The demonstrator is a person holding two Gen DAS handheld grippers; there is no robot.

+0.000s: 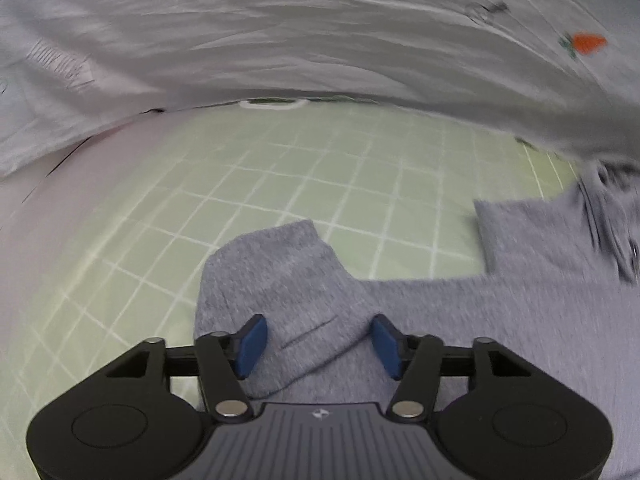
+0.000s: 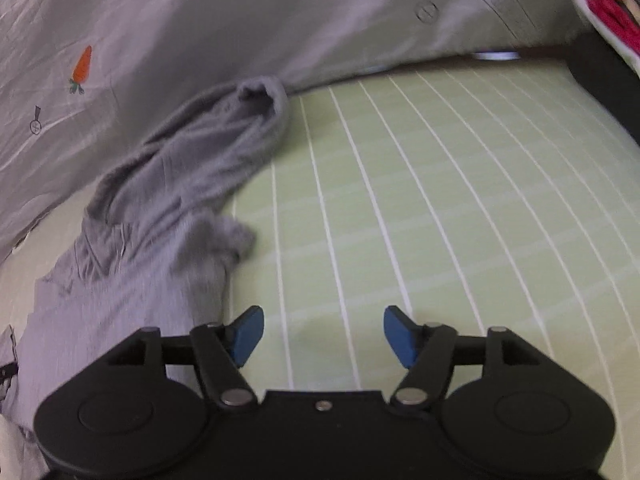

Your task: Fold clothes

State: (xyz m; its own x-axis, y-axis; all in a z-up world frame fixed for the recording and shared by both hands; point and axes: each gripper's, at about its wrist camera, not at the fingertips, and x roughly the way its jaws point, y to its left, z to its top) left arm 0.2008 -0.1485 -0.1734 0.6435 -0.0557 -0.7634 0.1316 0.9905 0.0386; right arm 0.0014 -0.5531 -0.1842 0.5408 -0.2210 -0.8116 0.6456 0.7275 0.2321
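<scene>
Grey knit top [image 2: 168,200] spread on the green checked bed sheet [image 2: 440,200], ready for folding. Left tool [image 1: 316,344] above a sleeve, blue pads apart, not pinching. Right tool [image 2: 323,334] released, beside the cloth.

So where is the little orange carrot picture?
The carrot is printed on the pale grey sheet, upper left in the right wrist view, just above the grey top's sleeve; upper right in the left wrist view.
</scene>
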